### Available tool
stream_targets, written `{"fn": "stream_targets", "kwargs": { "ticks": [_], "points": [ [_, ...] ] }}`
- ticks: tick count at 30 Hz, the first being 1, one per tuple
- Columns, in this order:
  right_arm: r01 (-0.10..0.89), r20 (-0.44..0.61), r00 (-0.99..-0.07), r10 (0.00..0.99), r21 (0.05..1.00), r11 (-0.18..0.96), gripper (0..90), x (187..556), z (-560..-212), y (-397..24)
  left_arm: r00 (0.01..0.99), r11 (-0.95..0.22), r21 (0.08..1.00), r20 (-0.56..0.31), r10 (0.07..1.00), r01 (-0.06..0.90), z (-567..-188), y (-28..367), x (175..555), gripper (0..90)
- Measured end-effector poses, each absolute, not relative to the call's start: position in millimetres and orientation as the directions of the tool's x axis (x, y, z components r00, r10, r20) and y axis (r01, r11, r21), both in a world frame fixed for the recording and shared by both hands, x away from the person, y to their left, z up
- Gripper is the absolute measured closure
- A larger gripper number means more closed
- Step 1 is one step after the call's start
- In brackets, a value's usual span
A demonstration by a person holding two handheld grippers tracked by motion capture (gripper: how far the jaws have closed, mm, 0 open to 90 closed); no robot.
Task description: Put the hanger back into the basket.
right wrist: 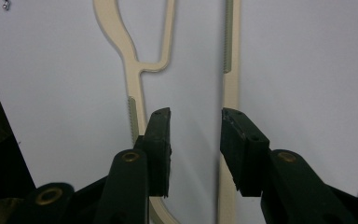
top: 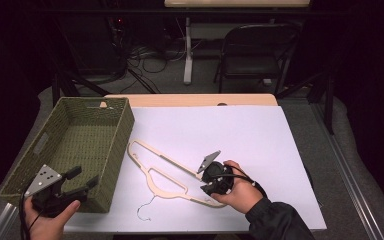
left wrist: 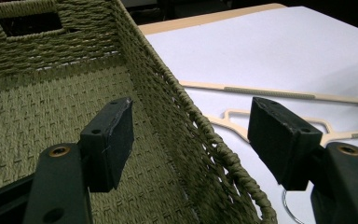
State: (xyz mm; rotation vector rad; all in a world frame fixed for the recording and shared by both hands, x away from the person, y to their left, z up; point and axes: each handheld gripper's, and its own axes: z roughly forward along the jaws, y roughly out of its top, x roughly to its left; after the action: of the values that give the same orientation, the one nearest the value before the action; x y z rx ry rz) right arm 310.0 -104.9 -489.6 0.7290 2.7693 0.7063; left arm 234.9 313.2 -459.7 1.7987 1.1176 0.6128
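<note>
Right gripper (top: 214,176) sits low over the near right end of the hanger (top: 166,173), hand (top: 240,192) behind it. In the right gripper view the jaws stand part way apart with white sheet between them; one hanger bar (right wrist: 230,56) runs up just inside the right pad (right wrist: 235,140), the other arm (right wrist: 135,100) passes outside the left pad (right wrist: 161,142). No pad presses on plastic, so nothing is gripped yet. Hanger lies flat on the sheet (top: 260,140), long axis running from the gripper up and left toward the basket (top: 122,132); wire hook (top: 145,209) points to the near edge. Key relation: the bar lies along the gripper's line of sight, not across the gap, so the jaws look set to close across its width; judged, a small sideways shift would centre it. Left gripper (top: 77,184) holds at the basket's near right corner, jaws wide, one pad (left wrist: 114,140) inside the weave and one pad (left wrist: 279,135) outside, straddling the rim (left wrist: 205,135) without touching, holding nothing. Right hand is much nearer the hanger. Beyond the table: a chair (top: 257,50) and floor cables (top: 145,55).
</note>
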Motion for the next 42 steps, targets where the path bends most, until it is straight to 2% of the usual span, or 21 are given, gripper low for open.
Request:
{"fn": "stream_targets", "kwargs": {
  "ticks": [1,9,10,16,18,19,24,30,31,33,34,36,37,38,41,42],
  "points": [
    [0.411,-0.063,-0.869,0.491,0.461,0.786,65.5,311,-490,-101,0.469,-0.184,0.881,-0.048,0.882,0.437,-460,313,235,31.4],
    [0.387,-0.049,-0.889,0.455,0.452,0.804,66.6,314,-498,-87,0.468,-0.183,0.879,-0.051,0.882,0.439,-461,312,236,31.4],
    [0.386,-0.046,-0.894,0.446,0.424,0.819,67.1,314,-498,-85,0.469,-0.183,0.88,-0.051,0.882,0.439,-462,312,236,31.4],
    [0.377,-0.039,-0.904,0.426,0.399,0.836,67.0,315,-502,-79,0.468,-0.182,0.88,-0.051,0.882,0.44,-462,313,236,31.4],
    [0.372,-0.037,-0.905,0.423,0.413,0.831,66.9,315,-506,-78,0.469,-0.184,0.879,-0.051,0.882,0.44,-462,313,237,31.4],
    [0.369,-0.036,-0.91,0.413,0.383,0.847,67.3,316,-506,-76,0.468,-0.181,0.88,-0.052,0.882,0.439,-462,313,237,31.4],
    [0.362,-0.029,-0.918,0.395,0.346,0.866,69.5,316,-511,-71,0.468,-0.18,0.88,-0.053,0.882,0.439,-462,312,237,31.4],
    [0.354,-0.017,-0.924,0.383,0.346,0.869,72.2,314,-519,-66,0.467,-0.182,0.879,-0.052,0.883,0.441,-462,313,237,31.4],
    [0.354,-0.017,-0.925,0.379,0.322,0.878,72.7,314,-518,-65,0.467,-0.182,0.879,-0.052,0.883,0.441,-462,313,237,31.4],
    [0.353,-0.011,-0.925,0.379,0.343,0.871,73.3,313,-522,-63,0.468,-0.182,0.878,-0.053,0.882,0.442,-462,313,237,31.4],
    [0.353,-0.008,-0.927,0.375,0.316,0.881,74.0,313,-521,-62,0.468,-0.182,0.878,-0.054,0.882,0.443,-462,313,237,31.4],
    [0.352,-0.006,-0.926,0.376,0.338,0.873,74.9,312,-524,-61,0.467,-0.181,0.878,-0.054,0.882,0.444,-463,313,237,31.4],
    [0.353,-0.004,-0.928,0.373,0.313,0.882,75.6,312,-523,-60,0.466,-0.18,0.878,-0.055,0.883,0.444,-463,313,237,31.4],
    [0.358,0.006,-0.925,0.379,0.338,0.87,76.1,312,-526,-59,0.467,-0.179,0.878,-0.056,0.883,0.444,-463,313,237,31.4],
    [0.352,0.004,-0.929,0.37,0.313,0.882,76.0,313,-524,-59,0.465,-0.178,0.878,-0.057,0.883,0.445,-463,313,237,31.4],
    [0.352,0.006,-0.928,0.373,0.344,0.871,76.3,312,-527,-58,0.465,-0.178,0.878,-0.056,0.883,0.444,-463,313,237,31.4]
  ]
}}
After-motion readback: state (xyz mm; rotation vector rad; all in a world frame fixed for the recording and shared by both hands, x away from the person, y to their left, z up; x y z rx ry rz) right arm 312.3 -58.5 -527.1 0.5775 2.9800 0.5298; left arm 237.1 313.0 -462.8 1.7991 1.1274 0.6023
